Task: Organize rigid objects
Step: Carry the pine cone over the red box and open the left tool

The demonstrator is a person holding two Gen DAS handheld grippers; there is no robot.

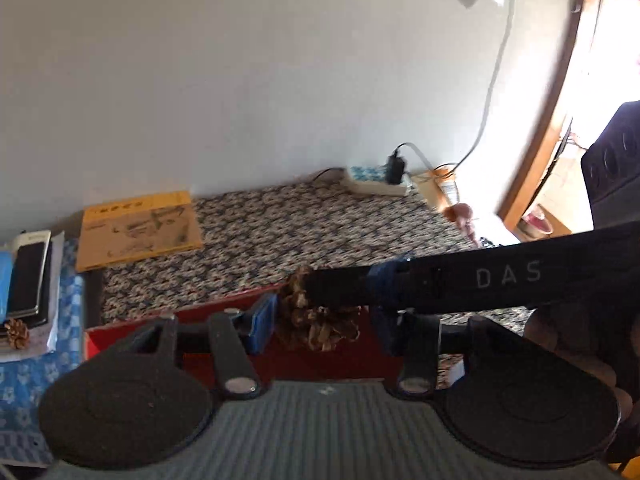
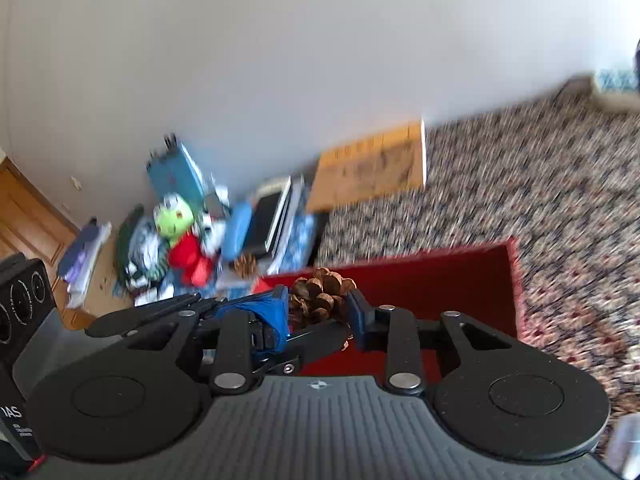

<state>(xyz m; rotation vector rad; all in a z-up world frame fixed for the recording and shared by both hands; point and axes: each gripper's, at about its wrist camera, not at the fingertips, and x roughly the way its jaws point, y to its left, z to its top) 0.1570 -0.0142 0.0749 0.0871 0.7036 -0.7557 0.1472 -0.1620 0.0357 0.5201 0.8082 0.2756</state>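
Note:
A brown pine cone [image 1: 320, 322] sits between both grippers above a red tray [image 1: 168, 328]. In the left wrist view my left gripper [image 1: 326, 324] has its blue pads on either side of the cone. The right gripper's black arm crosses from the right and covers the cone's top. In the right wrist view my right gripper [image 2: 320, 310] is shut on the pine cone [image 2: 320, 294] over the red tray [image 2: 460, 276]. The left gripper's blue pad [image 2: 268, 312] is at the cone's left. A second pine cone [image 1: 16, 333] lies on the left pile [image 2: 244, 264].
The tray rests on a patterned cloth [image 1: 280, 224]. A yellow booklet [image 1: 138, 230] lies at the back left. Phones and cases [image 1: 28, 276] are stacked at the left. A power strip [image 1: 378, 180] with a charger sits by the wall. A green toy [image 2: 176, 220] lies further left.

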